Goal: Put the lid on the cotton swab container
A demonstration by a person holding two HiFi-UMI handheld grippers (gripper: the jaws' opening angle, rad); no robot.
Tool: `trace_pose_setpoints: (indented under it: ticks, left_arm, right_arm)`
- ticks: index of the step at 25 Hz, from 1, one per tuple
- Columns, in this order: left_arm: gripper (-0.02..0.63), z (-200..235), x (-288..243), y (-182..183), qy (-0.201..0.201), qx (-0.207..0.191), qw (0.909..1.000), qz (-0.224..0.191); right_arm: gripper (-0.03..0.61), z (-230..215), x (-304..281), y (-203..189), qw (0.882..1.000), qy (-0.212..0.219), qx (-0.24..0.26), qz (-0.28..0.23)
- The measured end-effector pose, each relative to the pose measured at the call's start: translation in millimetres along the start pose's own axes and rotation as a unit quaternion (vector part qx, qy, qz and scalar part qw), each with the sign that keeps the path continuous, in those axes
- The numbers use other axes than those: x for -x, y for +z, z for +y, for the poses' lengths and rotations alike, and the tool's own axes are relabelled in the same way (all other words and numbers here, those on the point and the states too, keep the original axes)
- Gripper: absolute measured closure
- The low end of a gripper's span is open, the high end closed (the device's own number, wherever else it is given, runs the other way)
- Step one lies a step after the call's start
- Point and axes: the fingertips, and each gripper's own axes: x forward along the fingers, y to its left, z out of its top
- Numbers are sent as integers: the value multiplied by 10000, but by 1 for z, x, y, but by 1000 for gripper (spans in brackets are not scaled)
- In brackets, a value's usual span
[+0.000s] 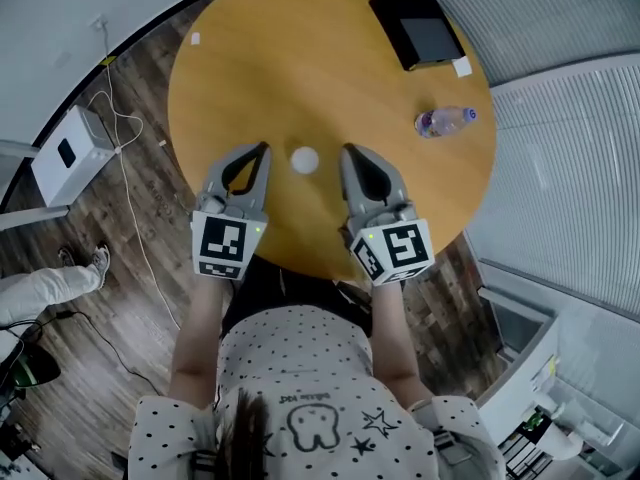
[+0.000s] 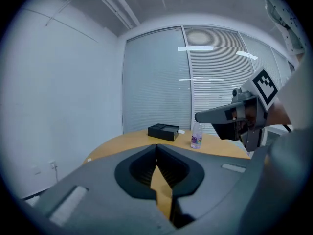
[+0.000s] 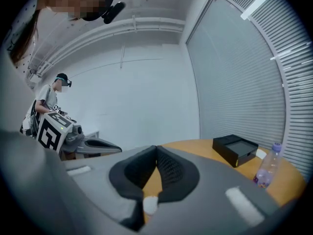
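Showing one container, one bottle, one box

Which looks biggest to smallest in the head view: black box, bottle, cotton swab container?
1. black box, clearly largest
2. bottle
3. cotton swab container, smallest

All three stand on the same table, so nearness to the camera hardly skews the order.

The small, round, white cotton swab container sits on the wooden table.
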Motion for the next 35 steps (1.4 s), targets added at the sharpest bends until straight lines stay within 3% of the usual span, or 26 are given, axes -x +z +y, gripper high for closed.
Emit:
trace_pose_setpoints:
  ticks: [10,17,24,35]
  left_arm:
    - [604,9,33,69,203,142,9978,-619]
    - [604,8,59,104,76,42,9959,-898]
    - [604,7,78,111,125,9,9949,-1004]
    - [604,-4,92,90,154,108,9967,-794]
  right_arm:
    - [575,-8,46,50,9978,-472,-152,-443]
    - [575,2,87,87,9926,-815,-68,-900]
    - [575,7,117,96,9886,-1023,-108,-1097]
    - [575,15,148,57,9869,-1281,-343,-918]
